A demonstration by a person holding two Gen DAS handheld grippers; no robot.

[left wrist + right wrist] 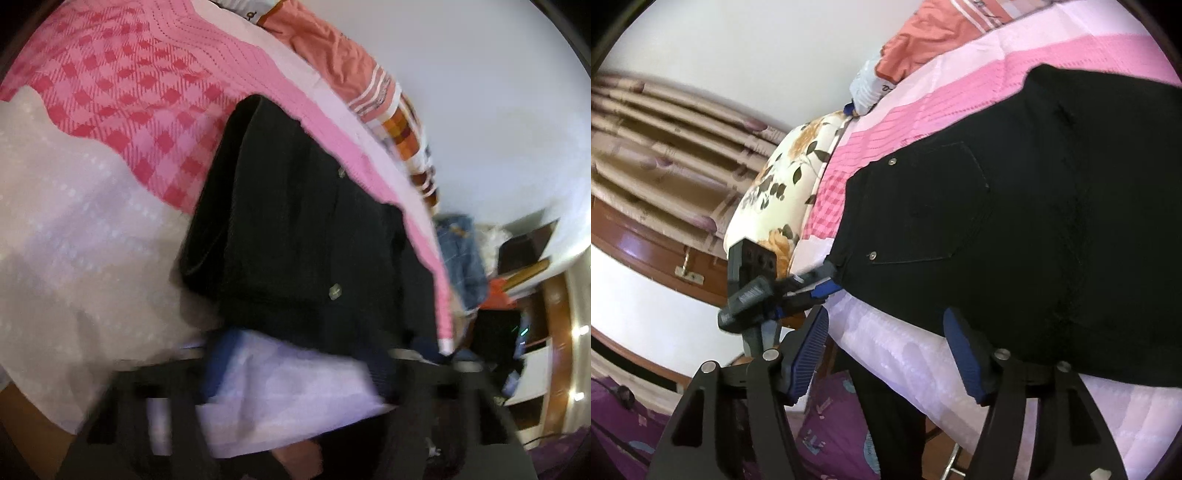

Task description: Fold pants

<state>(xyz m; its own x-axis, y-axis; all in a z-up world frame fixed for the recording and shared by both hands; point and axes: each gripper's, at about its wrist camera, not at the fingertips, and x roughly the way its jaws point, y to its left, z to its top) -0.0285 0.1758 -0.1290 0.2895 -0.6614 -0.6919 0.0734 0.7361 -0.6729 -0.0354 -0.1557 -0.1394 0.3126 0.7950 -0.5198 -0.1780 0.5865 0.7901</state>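
**Black pants on the bed, waistband corner pinched**

The pants point(1015, 206) lay on the pink bedspread point(923, 99), soft and limp. My left gripper point(822, 282) pinched the waistband corner; my right gripper point(882, 350) hung open beside the hem. I judged corners the best grip.

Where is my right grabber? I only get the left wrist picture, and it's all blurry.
Observer: The right gripper is at the near edge of the black pants, jaws open, with only bedsheet between them.
Operator: Did my left one grab anything?
Observer: The left gripper has its tips at the pants' corner by the pocket; I can't tell whether it pinches.
Operator: What's beside it?
Observer: A flowered pillow lies right behind it.
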